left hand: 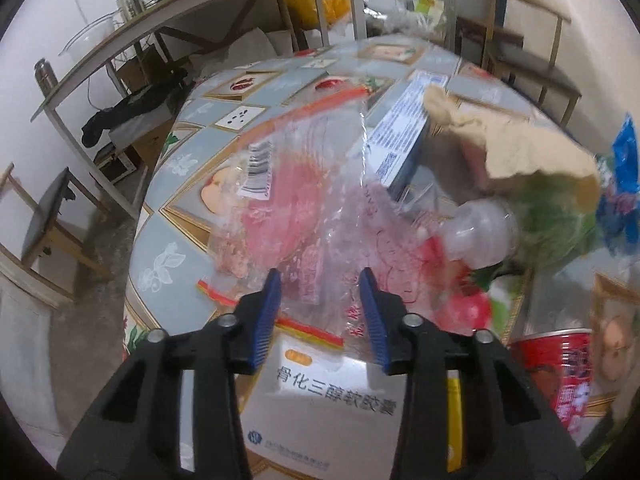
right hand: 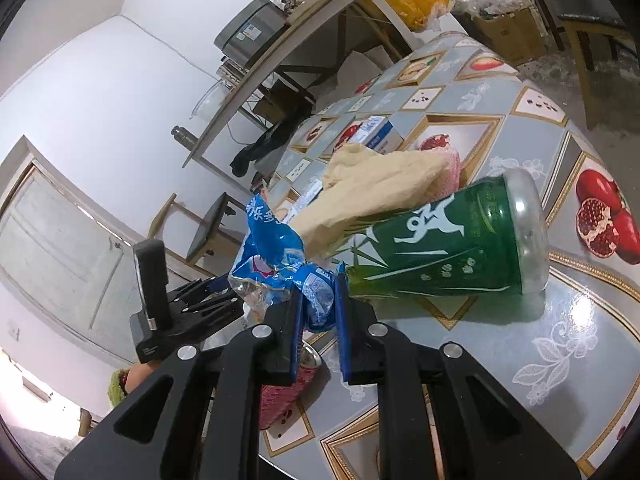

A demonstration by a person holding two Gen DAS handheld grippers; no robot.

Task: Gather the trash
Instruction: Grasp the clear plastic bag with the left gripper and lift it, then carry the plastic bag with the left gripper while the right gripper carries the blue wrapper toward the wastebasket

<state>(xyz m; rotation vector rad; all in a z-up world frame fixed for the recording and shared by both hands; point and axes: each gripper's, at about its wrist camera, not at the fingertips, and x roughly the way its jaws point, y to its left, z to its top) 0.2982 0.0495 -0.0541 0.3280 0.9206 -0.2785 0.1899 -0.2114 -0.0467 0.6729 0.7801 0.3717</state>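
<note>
Fruit-print oilcloth covers the surface under my left tool, whose jaws stand apart over a clear plastic bag with a barcode sticker, gripping nothing. Below sits a white box reading 骨化三醇软胶囊. Only the right view shows my right tool clamped on a blue wrapper, a green can lying just beyond.

Both your wrist cameras look steeply down, close over the table; both catch the green can ahead of the tongs.
</note>
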